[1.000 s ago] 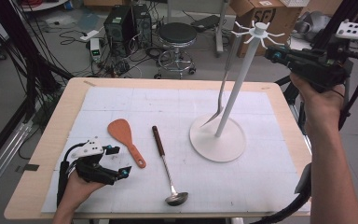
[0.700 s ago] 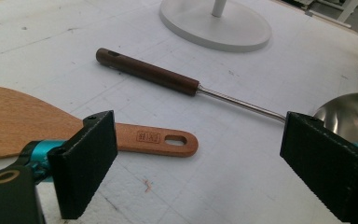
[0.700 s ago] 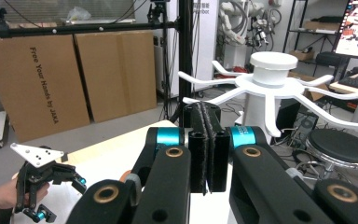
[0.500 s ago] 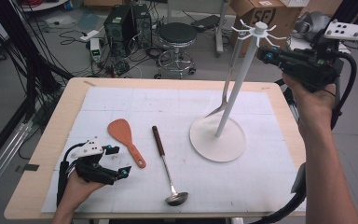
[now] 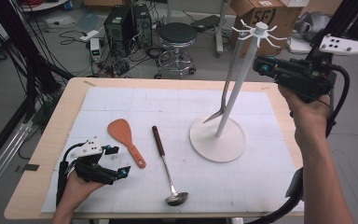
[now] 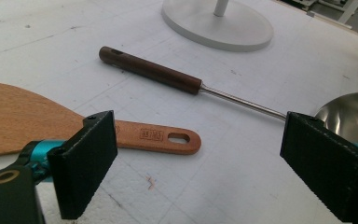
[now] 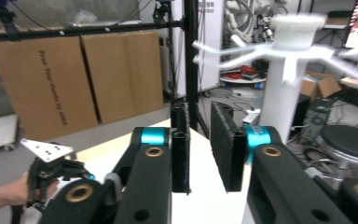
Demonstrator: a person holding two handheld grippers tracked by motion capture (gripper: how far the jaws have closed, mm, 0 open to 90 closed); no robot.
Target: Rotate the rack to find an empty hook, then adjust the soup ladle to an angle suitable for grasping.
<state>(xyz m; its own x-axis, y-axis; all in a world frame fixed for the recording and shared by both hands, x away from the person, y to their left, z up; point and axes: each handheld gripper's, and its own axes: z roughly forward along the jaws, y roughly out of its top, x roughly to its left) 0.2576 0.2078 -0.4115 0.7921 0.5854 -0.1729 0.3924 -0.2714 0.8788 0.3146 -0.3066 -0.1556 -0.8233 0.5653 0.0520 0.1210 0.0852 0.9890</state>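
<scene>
Over at the right of the high view the right gripper (image 5: 261, 65) is held up in the air, level with the top of the white rack (image 5: 226, 93), its tips just beside the crown of hooks (image 5: 259, 31). In the right gripper view its jaws have just been opening: a narrow gap stands between the two black pads (image 7: 223, 144) and nothing is between them, with the blurred rack top in the upper right of that frame. From one of the hooks, on the rack's left side, hangs a grey utensil (image 5: 226, 77), long handle up and its forked end down near the round base (image 5: 216, 140), which sits right of centre on the white mat (image 5: 121, 102). Down in the lower left of the high view the left gripper (image 5: 114, 161) rests on the mat in the person's hand, jaws spread wide and empty; in the left gripper view the two pads stand far apart at the left and right edges. Between and beyond them lies the wooden rice paddle (image 6: 74, 123), blade to the left, its handle hole near the centre of that frame. Just past it lies the ladle (image 6: 214, 88), dark handle upper left, steel bowl (image 6: 349, 114) at the right edge behind the right-hand pad. In the high view paddle and ladle lie side by side, apart, in the middle of the mat.
</scene>
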